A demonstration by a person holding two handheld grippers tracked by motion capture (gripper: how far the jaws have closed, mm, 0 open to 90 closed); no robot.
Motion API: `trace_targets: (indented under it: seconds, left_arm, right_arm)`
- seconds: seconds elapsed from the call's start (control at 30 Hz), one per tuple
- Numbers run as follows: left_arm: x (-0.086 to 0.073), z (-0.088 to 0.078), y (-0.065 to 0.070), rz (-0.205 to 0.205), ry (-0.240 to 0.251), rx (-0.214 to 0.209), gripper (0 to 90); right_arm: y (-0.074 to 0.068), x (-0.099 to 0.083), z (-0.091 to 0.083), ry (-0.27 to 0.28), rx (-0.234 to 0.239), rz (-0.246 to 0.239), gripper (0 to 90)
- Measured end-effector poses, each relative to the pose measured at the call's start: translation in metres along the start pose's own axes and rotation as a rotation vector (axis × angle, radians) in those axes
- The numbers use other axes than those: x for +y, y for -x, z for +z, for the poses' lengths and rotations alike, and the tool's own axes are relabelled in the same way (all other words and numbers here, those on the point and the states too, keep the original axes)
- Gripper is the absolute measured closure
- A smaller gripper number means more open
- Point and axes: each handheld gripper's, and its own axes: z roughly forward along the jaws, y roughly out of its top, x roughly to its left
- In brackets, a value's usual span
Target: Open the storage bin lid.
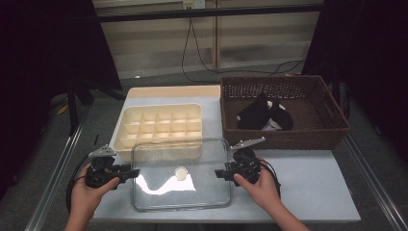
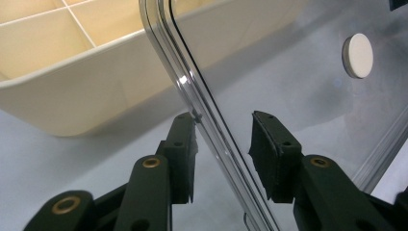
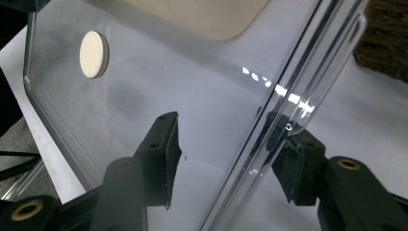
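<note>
A clear plastic lid (image 1: pixel 163 197) with a small white disc (image 1: pixel 181 173) at its middle lies in front of a cream compartment tray (image 1: pixel 126 126), and its far edge overlaps the tray's front. My left gripper (image 1: pixel 134 172) straddles the lid's left rim. In the left gripper view, the gripper (image 2: pixel 223 120) has one pad against the rim and the other standing off the lid (image 2: pixel 298 96). My right gripper (image 1: pixel 219 173) straddles the right rim. In the right gripper view, the gripper (image 3: pixel 221 118) has one pad at the rim and the other apart from the lid (image 3: pixel 192 72).
A brown wicker basket (image 1: pixel 288 139) at the back right holds dark cloth items (image 1: pixel 255 115). The tray's empty compartments (image 2: pixel 43 38) sit just past the lid. The grey tabletop (image 1: pixel 308 187) runs to metal rails on both sides.
</note>
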Motion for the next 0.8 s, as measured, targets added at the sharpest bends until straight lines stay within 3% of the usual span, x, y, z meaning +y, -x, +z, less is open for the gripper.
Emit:
trace_targets:
  seconds: [0.53, 0.7, 0.8]
  left_arm:
    - [-0.0047, 0.0037, 0.0019, 0.008, -0.035, -0.007, 61.3]
    - [-0.0056, 0.0055, 0.0003, -0.018, -0.016, -0.018, 61.0]
    - [-0.0027, 0.0099, -0.0012, -0.031, -0.009, -0.031, 55.0]
  right_arm:
    - [0.0009, -0.0092, 0.0036, -0.019, 0.010, 0.008, 42.3]
    - [0.0019, -0.0075, 0.0049, -0.014, 0.006, 0.004, 41.4]
    - [0.0031, -0.0065, 0.0056, -0.009, 0.009, 0.009, 41.9]
